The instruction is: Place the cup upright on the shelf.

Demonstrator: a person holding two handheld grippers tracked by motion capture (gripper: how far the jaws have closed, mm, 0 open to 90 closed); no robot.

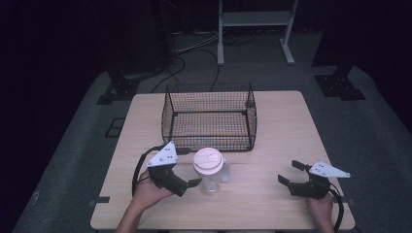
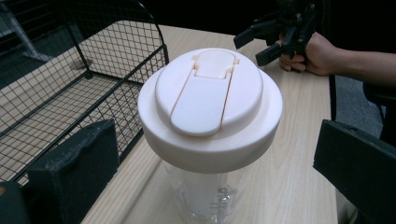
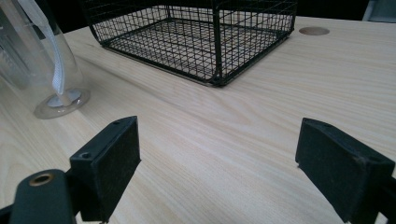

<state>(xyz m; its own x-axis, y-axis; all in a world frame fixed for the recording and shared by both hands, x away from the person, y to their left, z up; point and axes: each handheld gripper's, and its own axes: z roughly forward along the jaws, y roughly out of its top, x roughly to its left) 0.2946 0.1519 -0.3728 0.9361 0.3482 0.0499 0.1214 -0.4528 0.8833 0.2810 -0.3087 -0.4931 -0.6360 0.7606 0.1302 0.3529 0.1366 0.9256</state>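
Clear plastic shaker bottle (image 1: 210,171) stands upright on the wooden table (image 1: 277,126), near the front middle, just in front of the wire basket (image 1: 210,116). Cream-white lid (image 2: 210,100) sits on top, flip cap down flat. Body see-through; faint print low on the wall in my left gripper view, too blurred to read. In my right gripper view the bottle (image 3: 39,60) shows at upper left with a white strip visible through its wall, reaching down to the base.

My left gripper (image 1: 187,182) is tilted in toward the bottle from its left side. Jaws spread wide, one either side of the bottle in the left gripper view, neither pad touching it. Nothing held.

My right gripper (image 1: 290,172) rests well apart from the bottle, toward the right front of the table, my right hand (image 1: 320,209) behind it. Jaws parted, bare tabletop between them in the right gripper view. Nothing held. From the left gripper view it shows beyond the lid, gripper (image 2: 264,44) unclenched.

Basket is black mesh, open-topped, nothing visible inside. A round hole (image 3: 314,31) in the tabletop lies beyond the basket's corner in the right gripper view.

Past the table: grey floor, a white frame (image 1: 255,29), dark stands, loose cables (image 1: 180,65).
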